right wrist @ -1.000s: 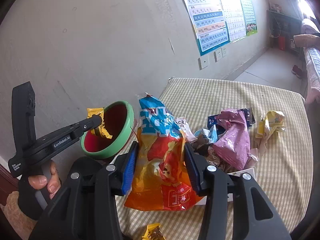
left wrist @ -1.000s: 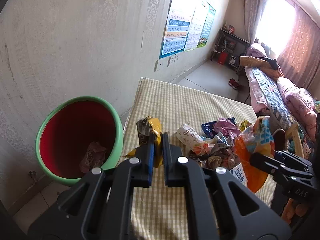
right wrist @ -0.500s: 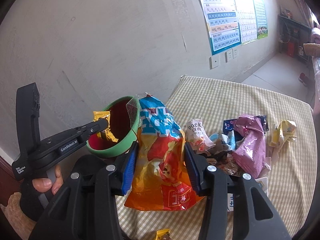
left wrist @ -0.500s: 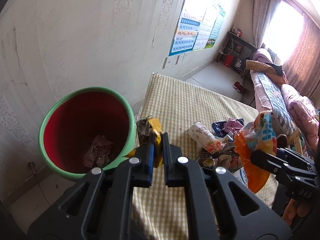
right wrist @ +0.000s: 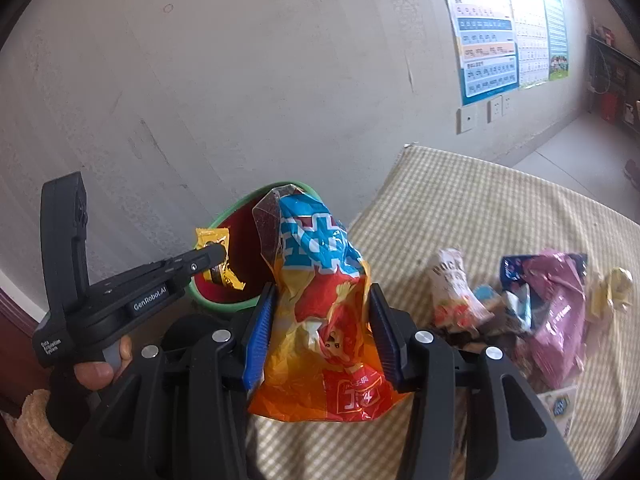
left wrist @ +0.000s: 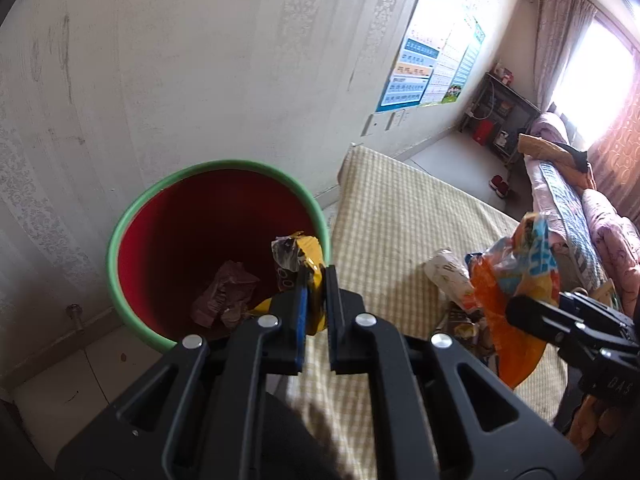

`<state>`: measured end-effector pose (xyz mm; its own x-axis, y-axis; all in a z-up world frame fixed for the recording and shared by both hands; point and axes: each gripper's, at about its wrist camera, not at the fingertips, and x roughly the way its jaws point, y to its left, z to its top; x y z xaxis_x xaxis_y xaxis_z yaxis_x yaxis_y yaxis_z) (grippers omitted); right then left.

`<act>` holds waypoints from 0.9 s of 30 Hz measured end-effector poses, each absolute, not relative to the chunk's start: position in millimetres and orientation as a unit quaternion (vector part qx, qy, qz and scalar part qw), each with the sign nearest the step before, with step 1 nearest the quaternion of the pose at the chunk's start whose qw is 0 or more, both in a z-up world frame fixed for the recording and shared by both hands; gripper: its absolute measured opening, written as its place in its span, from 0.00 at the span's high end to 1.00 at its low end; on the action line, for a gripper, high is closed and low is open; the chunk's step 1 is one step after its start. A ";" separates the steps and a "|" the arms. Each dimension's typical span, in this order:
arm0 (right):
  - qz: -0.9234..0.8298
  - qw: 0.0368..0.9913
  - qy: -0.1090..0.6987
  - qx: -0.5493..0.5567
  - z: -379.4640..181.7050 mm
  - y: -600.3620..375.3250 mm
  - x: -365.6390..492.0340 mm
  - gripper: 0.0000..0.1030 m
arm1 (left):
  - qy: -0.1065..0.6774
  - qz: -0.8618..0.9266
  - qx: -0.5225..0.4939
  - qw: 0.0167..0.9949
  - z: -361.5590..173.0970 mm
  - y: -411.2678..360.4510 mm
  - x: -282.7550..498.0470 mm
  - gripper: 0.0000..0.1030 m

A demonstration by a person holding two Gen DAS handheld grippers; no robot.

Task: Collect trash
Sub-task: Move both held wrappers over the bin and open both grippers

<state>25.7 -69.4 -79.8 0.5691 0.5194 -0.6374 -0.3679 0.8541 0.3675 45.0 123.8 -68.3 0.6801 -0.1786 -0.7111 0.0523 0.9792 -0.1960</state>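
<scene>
My left gripper (left wrist: 315,280) is shut on a yellow wrapper (left wrist: 304,256) and holds it over the near rim of the green bin with a red inside (left wrist: 132,216). A crumpled brown wrapper (left wrist: 222,296) lies at the bin's bottom. In the right wrist view the left gripper (right wrist: 218,254) hangs at the bin (right wrist: 224,216) with the yellow wrapper (right wrist: 216,258) in it. My right gripper (right wrist: 322,304) is shut on a big orange and blue snack bag (right wrist: 328,320), held above the checked table (right wrist: 500,208) next to the bin. The same bag (left wrist: 516,280) shows at the right of the left wrist view.
Several wrappers lie on the table: a white packet (right wrist: 454,288), a purple bag (right wrist: 560,312), a yellow scrap (right wrist: 614,288). The bin stands on the floor against a pale wall (left wrist: 200,60). A bed (left wrist: 580,208) runs along the far right. A person's hand (right wrist: 100,364) holds the left gripper's handle.
Both grippers have moved left toward the bin. The yellow wrapper was over the table edge and now hangs over the bin's opening. The snack bag has come closer to the bin's rim.
</scene>
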 end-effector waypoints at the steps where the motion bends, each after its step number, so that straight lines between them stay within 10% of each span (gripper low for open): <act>1: 0.256 0.880 0.388 0.099 -78.2 -64.7 31.8 0.56 | 0.395 -0.058 -0.081 0.913 -68.8 128.7 46.6 0.93; 22: 0.325 0.838 0.408 0.160 -75.9 18.2 125.6 0.54 | 0.416 0.015 -0.122 0.901 -93.5 207.3 84.9 0.93; 27: 0.319 0.832 0.405 0.206 -78.6 22.8 143.9 0.42 | 0.397 0.042 -0.142 0.906 -91.6 217.8 88.8 0.52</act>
<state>143.9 22.8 -78.6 0.4680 0.6974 -0.5428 -0.3630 0.7117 0.6015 88.8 217.8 -91.6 0.6805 -0.0368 -0.7318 -0.1886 0.9563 -0.2235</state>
